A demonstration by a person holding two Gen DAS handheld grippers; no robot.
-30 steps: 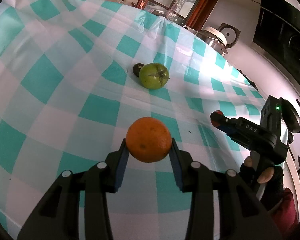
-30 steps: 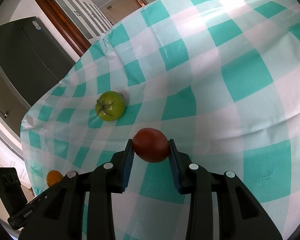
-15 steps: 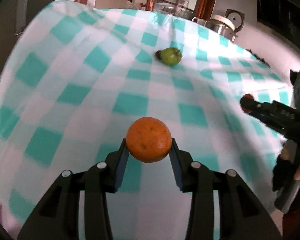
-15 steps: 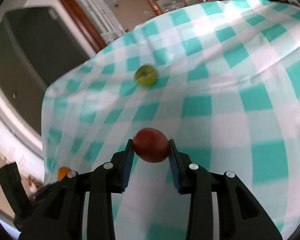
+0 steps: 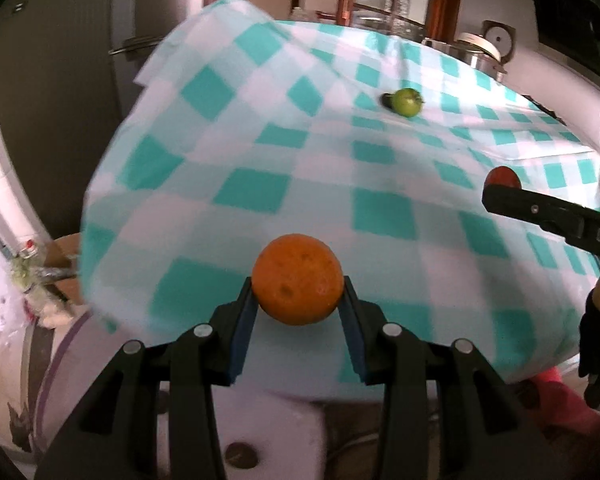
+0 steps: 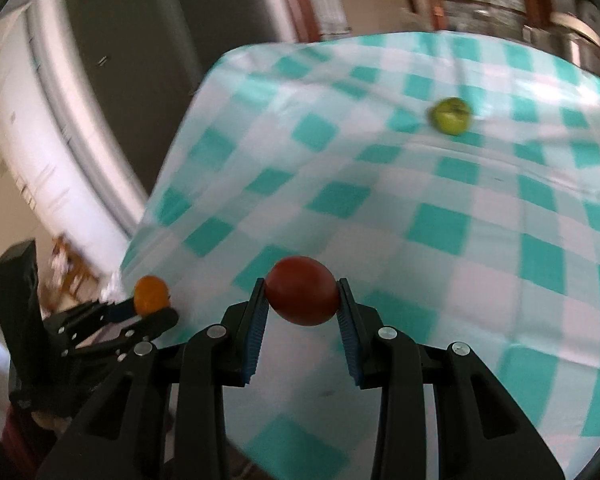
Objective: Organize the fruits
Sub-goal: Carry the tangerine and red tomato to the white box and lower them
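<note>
My left gripper is shut on an orange and holds it in the air over the near edge of the table. My right gripper is shut on a red tomato, also held above the table's near part. A green tomato lies far off on the teal-and-white checked tablecloth, with a small dark thing just behind it. The green tomato also shows in the right wrist view. Each gripper shows in the other's view: the right one and the left one.
The table's left corner and near edge are in view, with floor and clutter below on the left. A dark fridge stands to the left. A steel pot stands behind the table's far side.
Both grippers have pulled back and away from the table, still gripping their fruits. The green tomato now looks smaller and farther, and the table's near edge has come into view.
</note>
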